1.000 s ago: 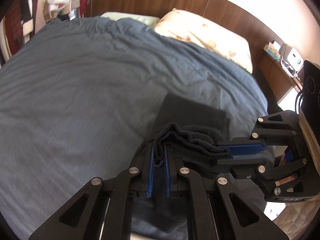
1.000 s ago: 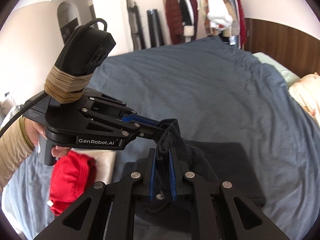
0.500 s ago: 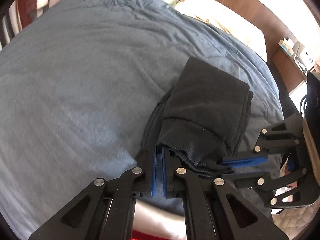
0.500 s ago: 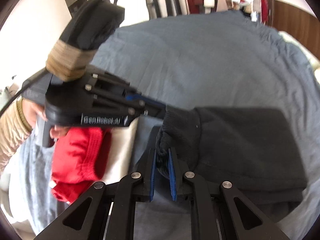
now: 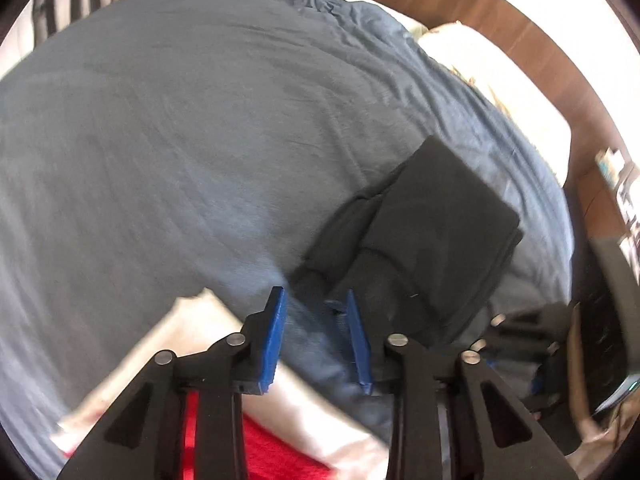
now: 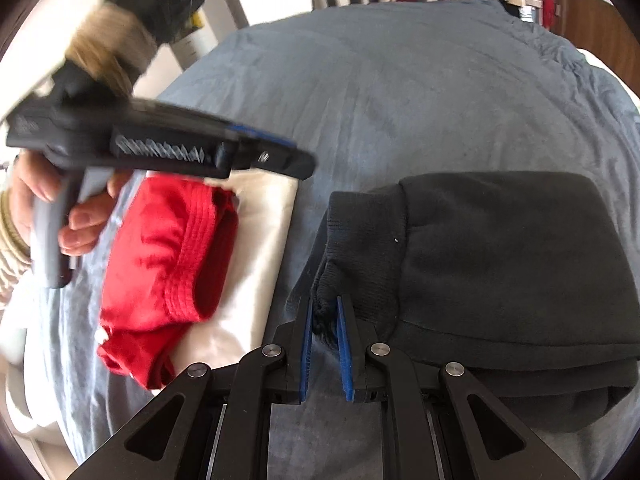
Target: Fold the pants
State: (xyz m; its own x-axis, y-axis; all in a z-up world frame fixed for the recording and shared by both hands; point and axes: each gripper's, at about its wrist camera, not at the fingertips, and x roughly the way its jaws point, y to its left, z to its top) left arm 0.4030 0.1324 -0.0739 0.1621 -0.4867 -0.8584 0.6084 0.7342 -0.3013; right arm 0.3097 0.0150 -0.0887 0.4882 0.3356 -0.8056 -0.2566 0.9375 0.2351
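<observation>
bed-top pants (image 6: 500, 264) now flat; left tool (image 5: 314, 300) opening, empty; right tool (image 6: 325, 312) opening around hem

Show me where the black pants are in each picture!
Left wrist view: the black pants lie folded right of centre, just past the opening left tongs, which have let go.
Right wrist view: the pants fill the right side, their cuff between the right tongs.
Shared landmark: the red garment, low in the left wrist view.
</observation>
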